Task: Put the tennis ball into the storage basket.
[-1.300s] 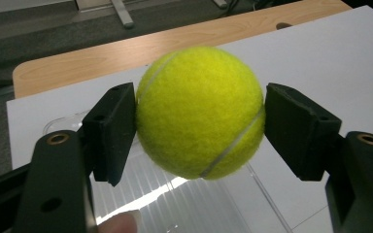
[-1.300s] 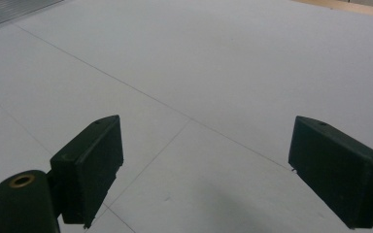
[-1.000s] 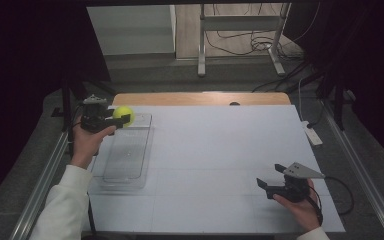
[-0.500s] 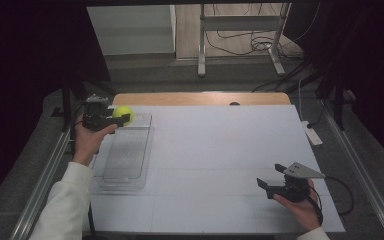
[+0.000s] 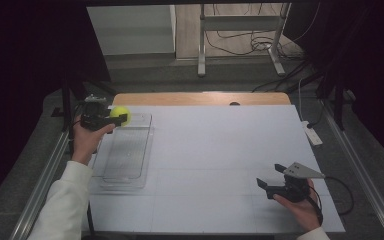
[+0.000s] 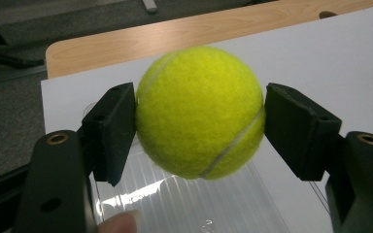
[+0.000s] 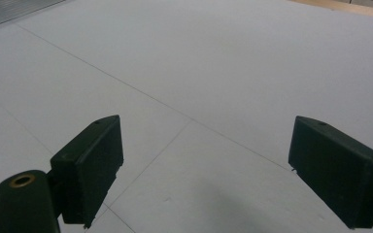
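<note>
- Over the far left corner of the desk (image 5: 220,165), the left hand-held gripper (image 5: 121,118) carries a yellow tennis ball (image 5: 120,113), held level above the far end of a clear plastic tray (image 5: 125,150).
- Left gripper view: the ball (image 6: 200,112) sits squarely between the two black pads (image 6: 111,131), pinched at its widest part. The left pad presses the felt; the right one looks just at the surface. Grip reads as firm enough to carry.
- Likely reason for the hold: ball poised over the tray (image 6: 189,204) for a drop or set-down inside it. Tray looks bare so far; ribbed bottom catches glare.
- A fingertip (image 6: 121,224) shows at the bottom edge of that view.
- Right hand-held gripper (image 5: 270,182) rests near the near right corner, well apart from the ball, jaws spread wide with nothing between them. It appears parked, out of the way.
- Surface: white sheet with faint seam lines (image 7: 175,111) over a wooden top, a strip of wood bare at the far edge (image 5: 200,98).
- Room: dark surround, grey floor, metal frame legs and loose cables (image 5: 240,45) beyond the desk.
</note>
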### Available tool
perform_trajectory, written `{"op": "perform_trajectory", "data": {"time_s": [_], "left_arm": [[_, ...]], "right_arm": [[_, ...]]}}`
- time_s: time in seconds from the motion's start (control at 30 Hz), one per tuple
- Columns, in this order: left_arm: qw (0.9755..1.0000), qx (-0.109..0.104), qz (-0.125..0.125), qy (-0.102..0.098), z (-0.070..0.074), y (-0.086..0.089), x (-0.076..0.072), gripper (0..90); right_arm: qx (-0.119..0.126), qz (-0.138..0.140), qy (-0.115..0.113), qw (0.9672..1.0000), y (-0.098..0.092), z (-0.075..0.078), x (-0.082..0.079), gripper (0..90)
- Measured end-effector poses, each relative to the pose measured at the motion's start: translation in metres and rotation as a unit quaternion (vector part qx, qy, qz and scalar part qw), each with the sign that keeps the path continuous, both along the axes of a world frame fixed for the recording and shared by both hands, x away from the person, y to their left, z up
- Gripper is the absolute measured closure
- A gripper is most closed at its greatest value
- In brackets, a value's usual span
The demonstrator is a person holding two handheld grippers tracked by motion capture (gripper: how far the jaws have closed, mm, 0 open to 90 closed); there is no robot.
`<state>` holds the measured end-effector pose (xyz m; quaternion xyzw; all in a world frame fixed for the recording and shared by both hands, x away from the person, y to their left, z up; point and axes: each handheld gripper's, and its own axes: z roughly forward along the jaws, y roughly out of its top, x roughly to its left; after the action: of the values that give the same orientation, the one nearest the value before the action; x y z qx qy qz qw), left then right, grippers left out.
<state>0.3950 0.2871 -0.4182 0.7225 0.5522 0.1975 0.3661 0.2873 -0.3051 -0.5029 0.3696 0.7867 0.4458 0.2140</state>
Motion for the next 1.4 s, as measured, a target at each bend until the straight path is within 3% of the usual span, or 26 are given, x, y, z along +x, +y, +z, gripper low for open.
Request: {"op": "perform_trajectory", "data": {"time_s": [0.5, 1.4], "left_arm": [[0.9998, 0.002, 0.012, 0.017, -0.013, 0.007, 0.005, 30.6], [0.9987, 0.020, 0.007, 0.045, -0.030, 0.003, 0.010, 30.6]], "right_arm": [[0.002, 0.000, 0.000, 1.0000, 0.000, 0.000, 0.000, 12.7], [-0.001, 0.000, 0.001, 1.0000, 0.000, 0.000, 0.000, 12.8]]}}
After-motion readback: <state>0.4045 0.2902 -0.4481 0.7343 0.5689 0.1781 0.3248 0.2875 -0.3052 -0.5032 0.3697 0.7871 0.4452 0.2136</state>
